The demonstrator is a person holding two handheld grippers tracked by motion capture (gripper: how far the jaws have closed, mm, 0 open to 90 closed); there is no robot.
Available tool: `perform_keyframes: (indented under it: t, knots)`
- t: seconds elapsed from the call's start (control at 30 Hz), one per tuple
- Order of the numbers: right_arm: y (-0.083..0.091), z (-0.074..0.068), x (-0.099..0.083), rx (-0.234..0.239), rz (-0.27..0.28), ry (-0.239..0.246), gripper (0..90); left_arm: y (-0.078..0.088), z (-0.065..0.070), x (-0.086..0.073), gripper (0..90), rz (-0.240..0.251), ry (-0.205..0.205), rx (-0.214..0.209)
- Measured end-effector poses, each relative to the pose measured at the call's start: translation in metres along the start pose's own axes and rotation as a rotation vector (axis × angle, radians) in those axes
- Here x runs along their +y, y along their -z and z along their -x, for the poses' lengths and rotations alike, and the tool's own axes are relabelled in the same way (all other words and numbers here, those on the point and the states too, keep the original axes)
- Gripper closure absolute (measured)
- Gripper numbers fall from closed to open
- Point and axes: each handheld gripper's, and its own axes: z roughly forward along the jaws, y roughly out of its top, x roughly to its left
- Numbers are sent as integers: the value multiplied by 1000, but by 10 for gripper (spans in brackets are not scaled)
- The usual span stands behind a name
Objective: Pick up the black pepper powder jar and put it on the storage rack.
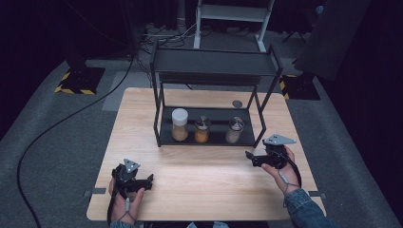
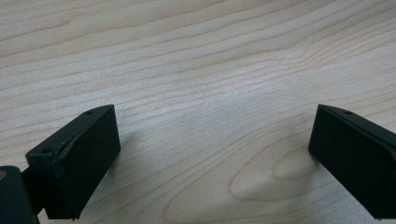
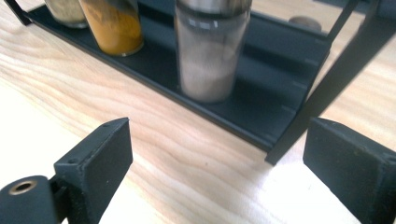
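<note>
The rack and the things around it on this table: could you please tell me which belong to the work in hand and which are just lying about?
In the work:
- right tongs, open, pointing at the rack
- pale spice jar, nearest them
- black rack, holding the jars

Lying about:
- orange spice jar
- white-lidded jar
- small round lid behind the rack
- left tongs, open over bare wood

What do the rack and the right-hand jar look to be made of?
Rack: looks like matte black painted metal, with thin straight bars and a flat shelf. Right-hand jar: seemingly clear glass or plastic, since pale powder shows through, with a shiny, probably metal cap.
</note>
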Motion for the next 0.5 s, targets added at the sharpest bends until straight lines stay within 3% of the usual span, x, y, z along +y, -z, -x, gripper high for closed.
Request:
perform_keyframes:
  t: [0.5]
  knots:
    - [-10,6,-33,-10,-68,-24,73,0,0,0,20,0,0,0]
